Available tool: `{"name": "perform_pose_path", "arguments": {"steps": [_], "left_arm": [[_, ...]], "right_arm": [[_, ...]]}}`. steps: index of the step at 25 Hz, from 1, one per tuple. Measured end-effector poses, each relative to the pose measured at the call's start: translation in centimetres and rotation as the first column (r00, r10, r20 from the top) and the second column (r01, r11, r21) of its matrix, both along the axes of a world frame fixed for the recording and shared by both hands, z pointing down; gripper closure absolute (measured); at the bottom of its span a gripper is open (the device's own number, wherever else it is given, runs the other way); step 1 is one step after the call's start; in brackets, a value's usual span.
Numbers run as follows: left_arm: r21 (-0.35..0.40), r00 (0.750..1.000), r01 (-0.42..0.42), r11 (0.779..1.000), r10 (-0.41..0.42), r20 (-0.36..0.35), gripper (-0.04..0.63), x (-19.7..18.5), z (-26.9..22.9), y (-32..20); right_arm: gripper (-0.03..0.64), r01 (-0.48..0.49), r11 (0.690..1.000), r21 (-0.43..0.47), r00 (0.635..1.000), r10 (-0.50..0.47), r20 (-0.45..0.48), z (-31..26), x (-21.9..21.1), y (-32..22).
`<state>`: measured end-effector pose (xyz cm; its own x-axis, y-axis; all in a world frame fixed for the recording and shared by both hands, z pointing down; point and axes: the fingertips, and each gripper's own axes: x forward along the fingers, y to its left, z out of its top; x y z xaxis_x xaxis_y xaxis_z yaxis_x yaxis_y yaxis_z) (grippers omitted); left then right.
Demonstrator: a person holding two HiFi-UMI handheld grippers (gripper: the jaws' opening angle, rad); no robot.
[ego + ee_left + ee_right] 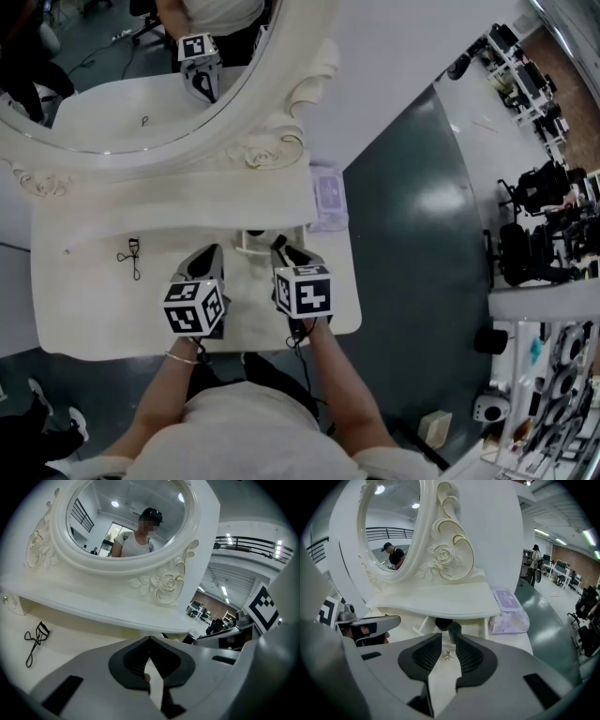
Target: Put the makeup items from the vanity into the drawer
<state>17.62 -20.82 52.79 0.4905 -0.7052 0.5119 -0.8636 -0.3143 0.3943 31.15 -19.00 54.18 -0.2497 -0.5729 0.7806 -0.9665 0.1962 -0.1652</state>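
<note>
1. The eyelash curler [132,258] lay on the tabletop [84,309], left of the left hand-held gripper [210,253], which was nearer to it. Its length ran mirror-to-person.
2. The left hand-held gripper's jaws were together; the right hand-held gripper [286,251] stood apart and empty.

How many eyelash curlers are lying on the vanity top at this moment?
1. The eyelash curler lies flat on the left part of the vanity top, left of the left gripper. Others might be hidden under the mirror shelf.
</note>
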Motion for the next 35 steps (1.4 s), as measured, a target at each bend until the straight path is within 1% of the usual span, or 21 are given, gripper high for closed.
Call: {"name": "perform_pose_path", "arguments": {"steps": [9,15,27,35], "left_arm": [[0.007,1.000,0.003,1.000,-0.003,0.007,0.592,-1.0,-0.4,0.2],[0.013,1.000,-0.002,1.000,0.001,0.011,0.592,-1.4,-0.8,0.9],[0.061,1.000,-0.010,0.998,0.008,0.017,0.592,-3.1,-3.0,3.2],[0.082,1.000,0.019,0.996,-0.019,0.002,0.592,-5.1,-4.5,5.4]], "right_arm": [[0.518,-0.052,0.998,0.028,0.999,0.052,-0.008,-0.4,0.3,0.3],[0.518,-0.076,0.996,0.041,0.997,0.076,0.006,-0.9,0.2,0.8],[0.518,-0.093,0.990,0.103,0.996,0.090,0.026,-3.0,-2.0,3.1],[0.520,-0.087,0.987,0.133,0.996,0.082,0.042,-4.0,-4.0,5.3]]}}
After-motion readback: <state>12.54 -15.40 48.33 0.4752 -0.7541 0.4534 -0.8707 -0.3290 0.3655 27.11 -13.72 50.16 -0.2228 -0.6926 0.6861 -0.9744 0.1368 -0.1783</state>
